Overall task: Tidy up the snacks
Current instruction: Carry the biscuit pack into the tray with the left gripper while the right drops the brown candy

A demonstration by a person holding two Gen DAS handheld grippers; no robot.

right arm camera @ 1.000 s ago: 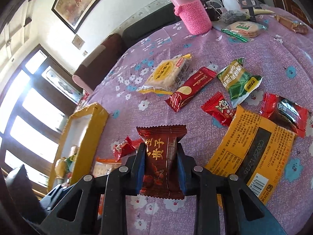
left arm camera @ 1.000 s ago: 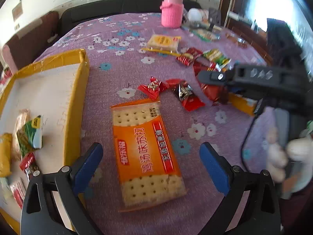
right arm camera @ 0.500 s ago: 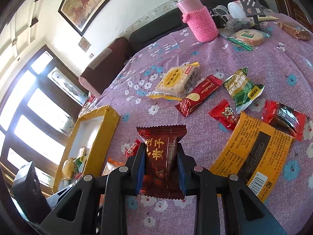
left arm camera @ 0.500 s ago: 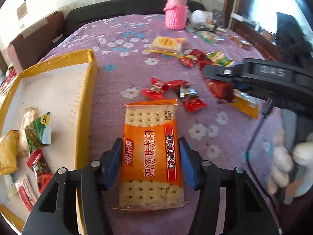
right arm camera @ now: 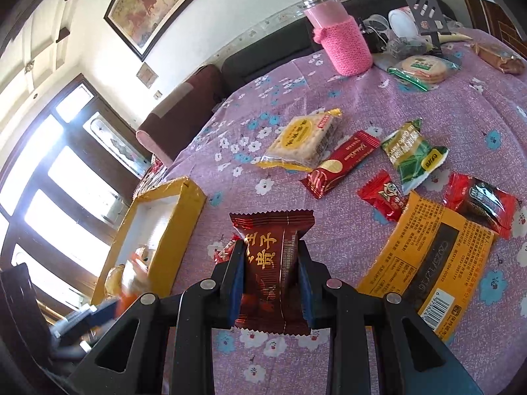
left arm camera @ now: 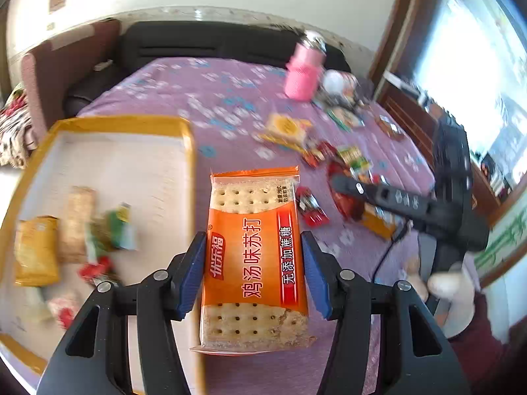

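- The left tongs (left arm camera: 252, 270) are closed on an orange cracker packet (left arm camera: 255, 260), with a blue pad against each long side; the packet is lifted above the purple flowered bench (left arm camera: 230, 98), just beside the right wall of the yellow-edged box (left arm camera: 192, 151).
- The right tongs (right arm camera: 271, 276) are clamped on a dark red wrapped sweet (right arm camera: 273, 263), which stands upright between the pads, above the cloth.
- In the left wrist view the box sits to the left, and several snacks lie on its white floor: a yellow packet (left arm camera: 36, 251), a pale cracker pack (left arm camera: 77, 223), a green-and-white packet (left arm camera: 118, 227) and small red wrappers (left arm camera: 95, 268). That part of the view is blurred.
- In the right wrist view the same box (right arm camera: 184, 217) lies to the left of the held sweet, its near wall close to the tongs.
- Loose snacks on the cloth, right wrist view: a yellow round-label cracker pack (right arm camera: 304, 140), a long dark red bar (right arm camera: 341, 163) touching it, a green packet (right arm camera: 413, 154), a small red candy (right arm camera: 383, 197), a large orange flat packet (right arm camera: 428, 260) and a red-and-black packet (right arm camera: 482, 202).
- A pink knit-sleeved bottle (right arm camera: 339, 33) stands at the far edge, well apart from both tongs.
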